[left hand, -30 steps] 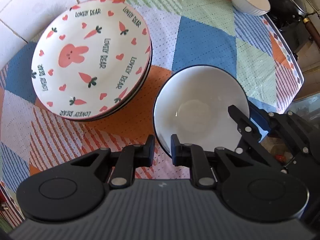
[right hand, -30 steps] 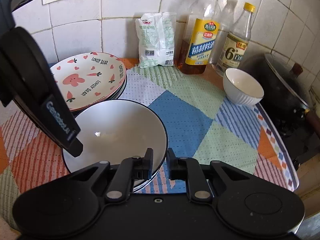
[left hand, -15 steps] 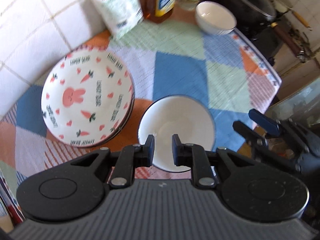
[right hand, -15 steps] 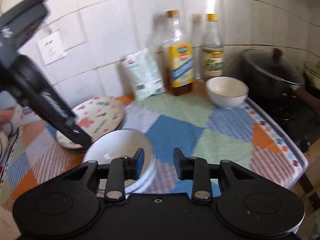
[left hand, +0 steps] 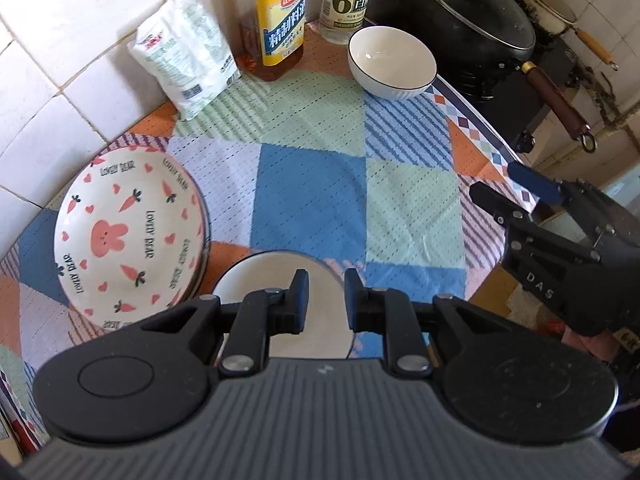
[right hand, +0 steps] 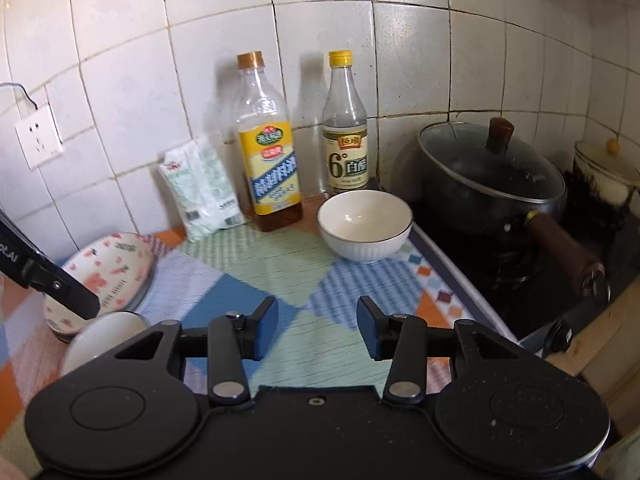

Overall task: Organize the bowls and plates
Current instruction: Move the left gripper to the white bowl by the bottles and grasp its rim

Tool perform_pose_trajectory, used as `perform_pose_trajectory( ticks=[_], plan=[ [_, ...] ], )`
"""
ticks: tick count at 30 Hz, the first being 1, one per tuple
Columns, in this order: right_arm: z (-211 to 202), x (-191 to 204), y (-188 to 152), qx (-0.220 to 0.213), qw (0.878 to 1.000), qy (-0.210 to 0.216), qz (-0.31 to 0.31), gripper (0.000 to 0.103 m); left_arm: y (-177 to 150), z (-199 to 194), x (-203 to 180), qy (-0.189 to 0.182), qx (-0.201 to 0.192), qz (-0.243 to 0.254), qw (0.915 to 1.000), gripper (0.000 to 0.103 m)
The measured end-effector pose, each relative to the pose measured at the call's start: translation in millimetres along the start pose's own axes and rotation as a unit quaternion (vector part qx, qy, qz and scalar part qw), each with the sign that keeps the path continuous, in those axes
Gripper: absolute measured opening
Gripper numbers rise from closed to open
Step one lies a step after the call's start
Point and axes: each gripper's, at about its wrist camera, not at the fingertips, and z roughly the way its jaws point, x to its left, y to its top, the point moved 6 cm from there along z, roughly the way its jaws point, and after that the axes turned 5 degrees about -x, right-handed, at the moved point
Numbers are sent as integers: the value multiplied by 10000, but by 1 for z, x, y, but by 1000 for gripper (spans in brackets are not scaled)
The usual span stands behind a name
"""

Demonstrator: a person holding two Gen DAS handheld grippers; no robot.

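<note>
A white bowl with a black rim (left hand: 264,276) sits on the patchwork cloth, right of a stack of rabbit-and-carrot plates (left hand: 120,232). My left gripper (left hand: 326,300) hangs above that bowl, its jaws a narrow gap apart with nothing between them. My right gripper (right hand: 318,328) is over the cloth's near right part; its jaws are opening and hold nothing. It faces a small ribbed white bowl (right hand: 364,224) at the back. The right wrist view shows the black-rimmed bowl (right hand: 104,332) and plates (right hand: 108,264) at the left, under a left gripper finger (right hand: 60,292).
Against the tiled wall stand a white bag (right hand: 200,188), an oil bottle (right hand: 272,168) and a vinegar bottle (right hand: 346,148). A lidded black pot (right hand: 492,176) with a brown handle sits on the stove, right of the cloth's edge (left hand: 472,108).
Both grippers have left the black-rimmed bowl's rim. The left one rose above it. The right one swung right, opened, and now faces the small white bowl.
</note>
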Motion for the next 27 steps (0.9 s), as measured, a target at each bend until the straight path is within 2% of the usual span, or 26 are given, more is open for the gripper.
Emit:
perform_pose_trajectory(
  ticks=[2,5,9,11,14,16,18,21,22,25,27],
  plan=[
    [8,-12,2,43,10000,69,-47,59,8,5,-7,28,17,-144,9999,18],
    [20,-28,5,46,9998,207,-45,62,19,9,-16,121,-48,-314,9994,18],
    [31,-37,7,-103,9964,804,-239,63,42,7,-36,116,-383,-315,9987,18],
    [39,-41,5,-154,9948,944,-342,68,51,12,-42,73,-479,-410,9980,18],
    [60,-48,0,-40,9946,945,-428,70,67,26,-46,14,-564,-574,9968,21],
    [73,-52,-3,9,9943,928,-524,70,76,39,-46,236,-676,-602,9956,25],
    [86,-55,-5,65,9933,986,-605,70,84,52,-49,336,-746,-617,9947,33],
    [104,-59,-8,173,9913,1117,-680,70,95,71,-49,-17,-711,-1032,9921,37],
    [110,-59,-8,217,9904,1162,-711,70,100,79,-48,-31,-647,-1141,9914,38],
    [128,-58,-10,310,9883,1183,-911,72,113,101,-50,325,-488,-1107,9921,40],
    [141,-58,-12,381,9884,1075,-1006,79,121,112,-53,496,-439,-1012,9927,41]
  ],
)
